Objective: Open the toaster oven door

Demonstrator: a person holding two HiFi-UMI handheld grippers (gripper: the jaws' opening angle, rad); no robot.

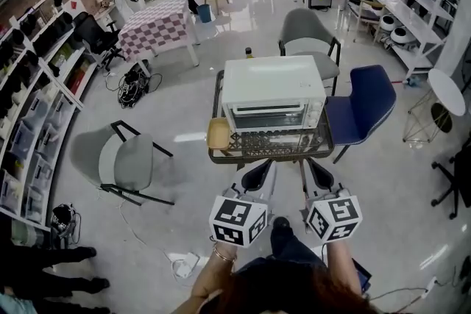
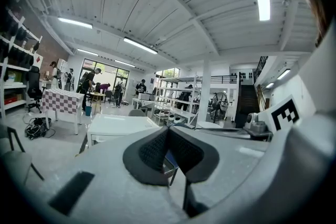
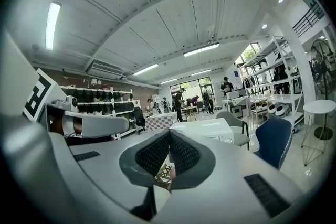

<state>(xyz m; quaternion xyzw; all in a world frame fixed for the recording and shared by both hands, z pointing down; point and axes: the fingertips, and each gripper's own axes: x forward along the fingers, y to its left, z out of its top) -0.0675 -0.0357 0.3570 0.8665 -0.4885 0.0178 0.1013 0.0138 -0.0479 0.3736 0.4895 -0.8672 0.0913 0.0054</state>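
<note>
A white toaster oven stands on a small wire-frame table, with its glass door facing me and closed. Both grippers hover short of the table's near edge and point at it. My left gripper is shut with nothing between its pads. My right gripper is also shut and empty. In the left gripper view the oven lies beyond the closed left gripper. In the right gripper view the oven shows behind the closed right gripper. Neither gripper touches the oven.
A yellow dish sits on the table's left end beside the oven. A grey chair stands at the left, a blue chair at the right, another grey chair behind. A white round side table and shelves flank the room.
</note>
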